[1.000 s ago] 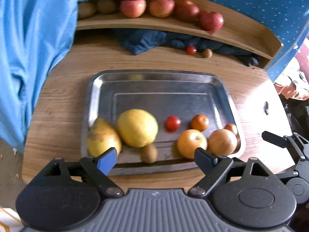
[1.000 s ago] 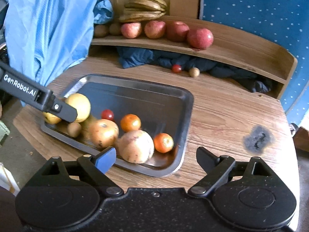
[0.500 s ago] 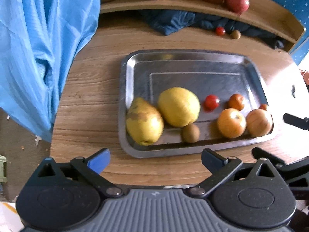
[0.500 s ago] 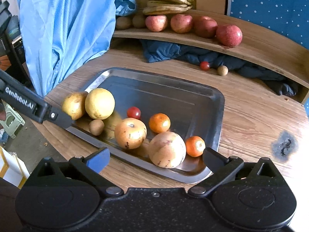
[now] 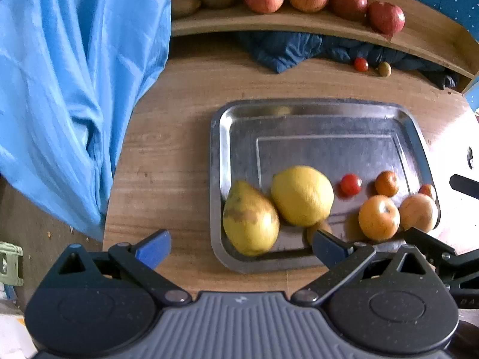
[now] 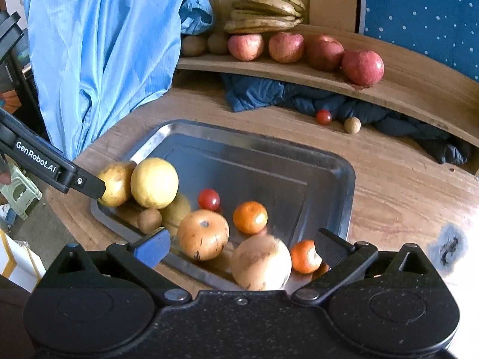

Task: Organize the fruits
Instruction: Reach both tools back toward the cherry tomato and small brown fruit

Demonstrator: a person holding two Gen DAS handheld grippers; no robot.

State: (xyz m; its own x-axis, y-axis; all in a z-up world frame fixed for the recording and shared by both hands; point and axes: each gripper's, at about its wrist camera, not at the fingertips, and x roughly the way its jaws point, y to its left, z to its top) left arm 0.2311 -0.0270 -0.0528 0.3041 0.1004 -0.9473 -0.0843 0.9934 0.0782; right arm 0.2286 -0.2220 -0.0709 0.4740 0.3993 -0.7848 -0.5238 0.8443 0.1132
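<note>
On the wooden table (image 5: 167, 137), both tools (image 5: 239, 246) (image 6: 239, 246) gape, empty, over the fruit tray (image 5: 299, 110).

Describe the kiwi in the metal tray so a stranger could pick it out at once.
Start at the metal tray in the middle of the wooden table. Along its near edge, go to the end where the big lemon and the pear sit together. The kiwi lies just in front of the lemon: the tray's only small, dull brown, fuzzy-looking fruit.
</note>
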